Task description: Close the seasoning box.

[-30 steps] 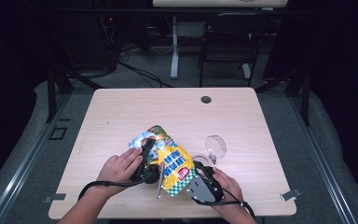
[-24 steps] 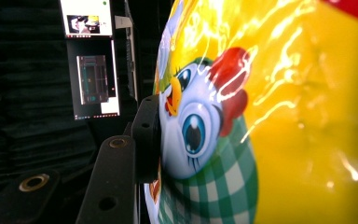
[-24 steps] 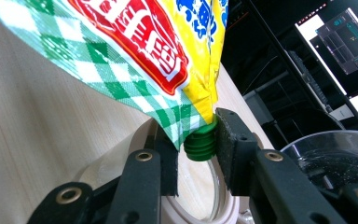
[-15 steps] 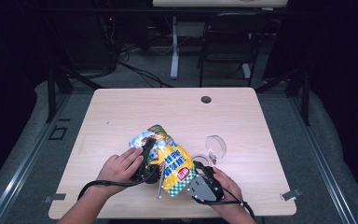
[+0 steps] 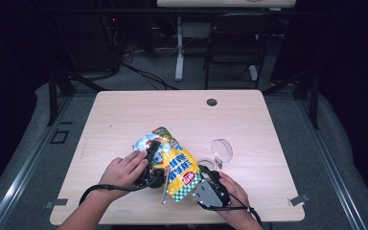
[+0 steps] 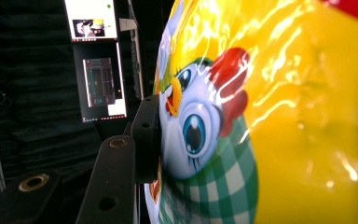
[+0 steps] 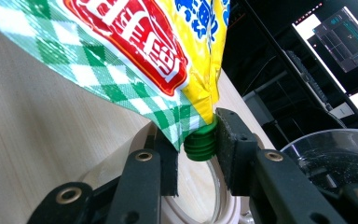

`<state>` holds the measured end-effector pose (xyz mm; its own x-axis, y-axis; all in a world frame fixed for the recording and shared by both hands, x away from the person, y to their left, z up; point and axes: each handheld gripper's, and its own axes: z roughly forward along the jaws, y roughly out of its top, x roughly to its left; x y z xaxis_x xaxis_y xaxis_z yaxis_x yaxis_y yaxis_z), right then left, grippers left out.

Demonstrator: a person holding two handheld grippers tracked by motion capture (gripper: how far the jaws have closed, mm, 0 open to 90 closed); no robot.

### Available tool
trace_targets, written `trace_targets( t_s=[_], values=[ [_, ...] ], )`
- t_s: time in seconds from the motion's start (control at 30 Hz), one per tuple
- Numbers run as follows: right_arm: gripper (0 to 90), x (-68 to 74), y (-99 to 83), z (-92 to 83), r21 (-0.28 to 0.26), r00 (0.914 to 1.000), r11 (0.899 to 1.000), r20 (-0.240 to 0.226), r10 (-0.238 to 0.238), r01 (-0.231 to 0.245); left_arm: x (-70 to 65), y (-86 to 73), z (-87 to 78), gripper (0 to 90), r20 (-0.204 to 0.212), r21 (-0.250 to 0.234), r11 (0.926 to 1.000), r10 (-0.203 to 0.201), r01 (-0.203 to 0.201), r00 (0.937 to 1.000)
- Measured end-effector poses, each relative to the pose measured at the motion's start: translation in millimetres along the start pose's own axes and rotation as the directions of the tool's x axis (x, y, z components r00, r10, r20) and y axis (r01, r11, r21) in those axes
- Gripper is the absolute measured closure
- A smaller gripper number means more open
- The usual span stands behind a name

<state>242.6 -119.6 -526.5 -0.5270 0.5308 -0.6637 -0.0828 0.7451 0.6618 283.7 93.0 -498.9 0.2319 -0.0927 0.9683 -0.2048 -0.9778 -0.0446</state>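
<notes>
A yellow pouch (image 5: 178, 166) with a green check pattern and a cartoon chicken lies tilted on the wooden table (image 5: 124, 120), held at both ends. My left gripper (image 5: 152, 154) is shut on its upper left part. In the left gripper view one black finger (image 6: 145, 135) presses the chicken's face on the pouch (image 6: 270, 121), and the other finger is hidden behind it. My right gripper (image 5: 202, 171) is shut on the pouch's green screw cap (image 7: 200, 142) at the lower corner, with a pad on each side of the cap (image 7: 196, 145).
A clear glass bowl (image 5: 222, 151) stands just right of the pouch, close to the right gripper (image 7: 340, 158). A thin metal rod (image 5: 165, 189) lies by the pouch near the front edge. A dark grommet (image 5: 212, 102) sits at the table's far side.
</notes>
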Motion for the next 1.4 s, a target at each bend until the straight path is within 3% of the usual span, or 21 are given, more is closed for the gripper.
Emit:
trace_targets(
  t_s=[1.4],
  values=[
    [70.8, -6.2, -3.3, 2.8, -0.008, 0.9948, 0.995, -0.026, 0.098, -0.098, 9.4, 6.0, 1.6, 60.5, 0.01, 0.021, 0.9982, 0.056, -0.056, 0.9984]
  ],
)
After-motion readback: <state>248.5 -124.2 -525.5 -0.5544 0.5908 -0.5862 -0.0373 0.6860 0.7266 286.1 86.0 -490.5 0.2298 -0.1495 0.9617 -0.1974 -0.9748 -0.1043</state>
